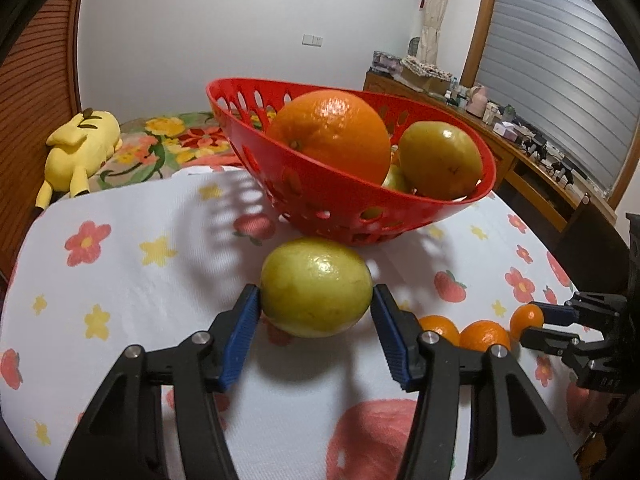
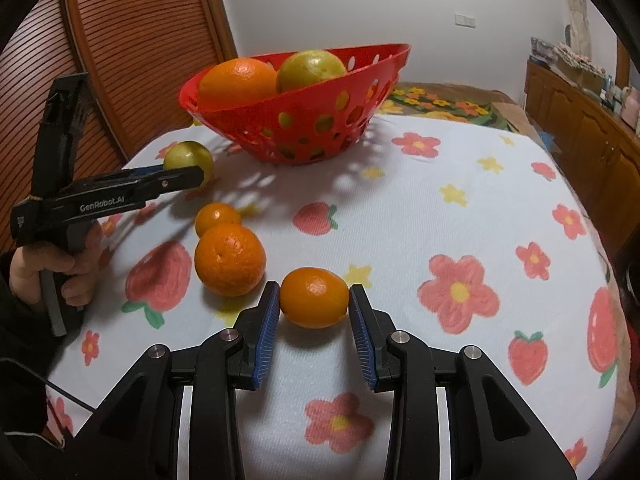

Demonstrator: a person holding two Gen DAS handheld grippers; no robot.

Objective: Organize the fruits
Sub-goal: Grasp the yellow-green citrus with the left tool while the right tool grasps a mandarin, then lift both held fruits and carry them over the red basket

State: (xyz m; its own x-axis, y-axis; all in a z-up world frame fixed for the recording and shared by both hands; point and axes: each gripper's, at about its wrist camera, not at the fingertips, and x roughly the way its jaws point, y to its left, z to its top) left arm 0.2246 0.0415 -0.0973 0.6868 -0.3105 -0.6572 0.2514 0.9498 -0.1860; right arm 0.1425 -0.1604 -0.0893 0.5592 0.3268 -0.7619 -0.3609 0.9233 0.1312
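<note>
Nearest, my right gripper (image 2: pixel 314 306) has its blue pads pressed on either side of a small orange mandarin (image 2: pixel 314 297) that rests on the cloth (image 2: pixel 400 220). My left gripper (image 1: pixel 316 304) brackets a yellow-green lemon (image 1: pixel 316 287); the left pad touches its skin, the right pad looks just at its edge, so I cannot tell if the grip is firm.

Counting loose fruit on the cloth: three orange ones and one lemon. Just left of the held mandarin sits a larger orange (image 2: pixel 230 260), and behind it, touching, a smaller one (image 2: pixel 217 218).

Farther back stands one red basket (image 2: pixel 304 120), oval, with oval holes in its wall and one end of the rim higher. It holds one big orange (image 1: pixel 330 134), glossy and dimpled, a yellow-green fruit (image 1: pixel 440 160) beside it, and more of those partly hidden beneath.

Open white cloth with flowers and strawberries spreads to the right of the basket and the fruit row. The table edge curves away on the right.
</note>
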